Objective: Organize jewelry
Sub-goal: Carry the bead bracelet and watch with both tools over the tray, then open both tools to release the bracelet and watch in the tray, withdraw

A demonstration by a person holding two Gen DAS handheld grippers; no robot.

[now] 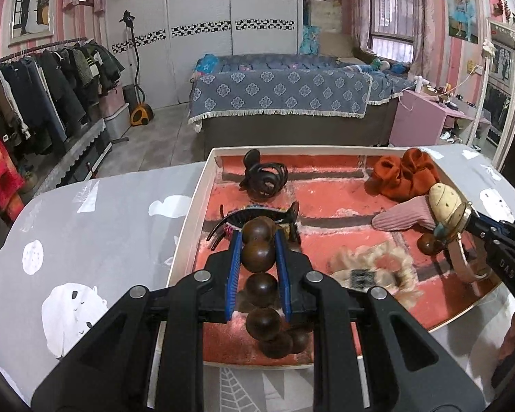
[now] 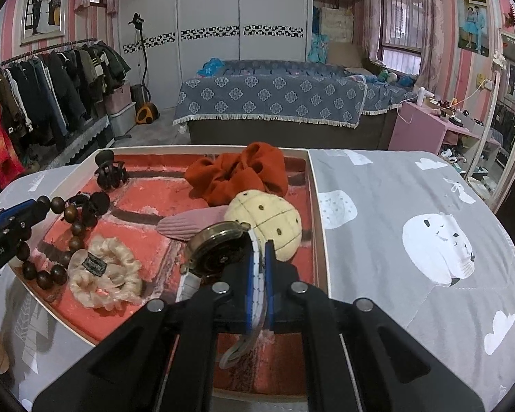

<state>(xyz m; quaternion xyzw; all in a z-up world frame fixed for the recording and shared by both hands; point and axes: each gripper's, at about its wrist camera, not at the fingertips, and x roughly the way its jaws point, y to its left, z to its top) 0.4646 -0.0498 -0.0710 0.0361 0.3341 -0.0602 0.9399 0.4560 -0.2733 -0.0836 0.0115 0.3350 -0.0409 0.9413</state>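
My left gripper point(image 1: 257, 250) is clamped on the wooden bead bracelet point(image 1: 259, 254) and my right gripper point(image 2: 259, 267) pinches the watch point(image 2: 219, 250) by its strap, both over the tray point(image 2: 317, 223) (mid-sort, I'd say). Next each needs setting down in its own clear spot.

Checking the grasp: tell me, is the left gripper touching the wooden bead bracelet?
Touching. Left wrist view shows the left gripper pinching the wooden bead bracelet.

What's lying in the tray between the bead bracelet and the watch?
A fluffy cream scrunchie lies between the bead bracelet and the watch, on the tray; clearest in the right wrist view.
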